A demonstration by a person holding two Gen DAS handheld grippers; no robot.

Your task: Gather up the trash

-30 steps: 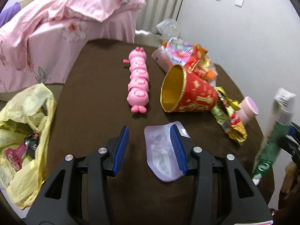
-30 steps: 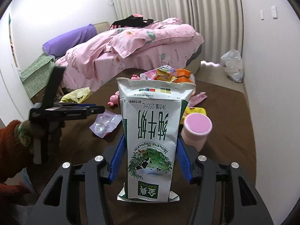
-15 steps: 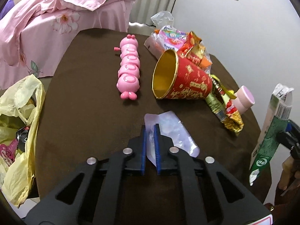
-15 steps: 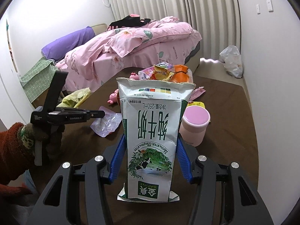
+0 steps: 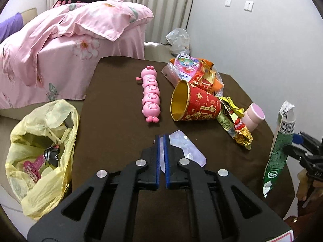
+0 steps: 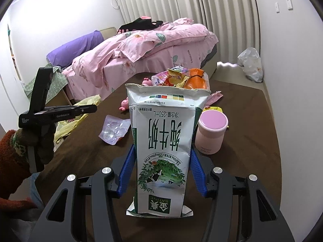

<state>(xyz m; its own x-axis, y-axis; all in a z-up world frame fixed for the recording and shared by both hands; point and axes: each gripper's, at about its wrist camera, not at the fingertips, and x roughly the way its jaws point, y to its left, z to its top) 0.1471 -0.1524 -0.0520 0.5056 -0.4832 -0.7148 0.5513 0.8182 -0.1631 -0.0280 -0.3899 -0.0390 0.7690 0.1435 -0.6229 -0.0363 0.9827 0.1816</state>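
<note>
On the brown desk [image 5: 113, 104], the right gripper [image 6: 161, 171] stands wide, its blue pads clamped against the sides of an upside-down green-and-white milk carton [image 6: 163, 141]. The left gripper [image 5: 161, 157] is clenched, with a clear plastic blister pack [image 5: 187, 151] at its tips over the desk's near edge. Left of the desk, a yellow trash bag [image 5: 42, 147] gapes, wrappers inside. A red-and-gold paper cup [image 5: 193, 104] lies tipped, empty.
</note>
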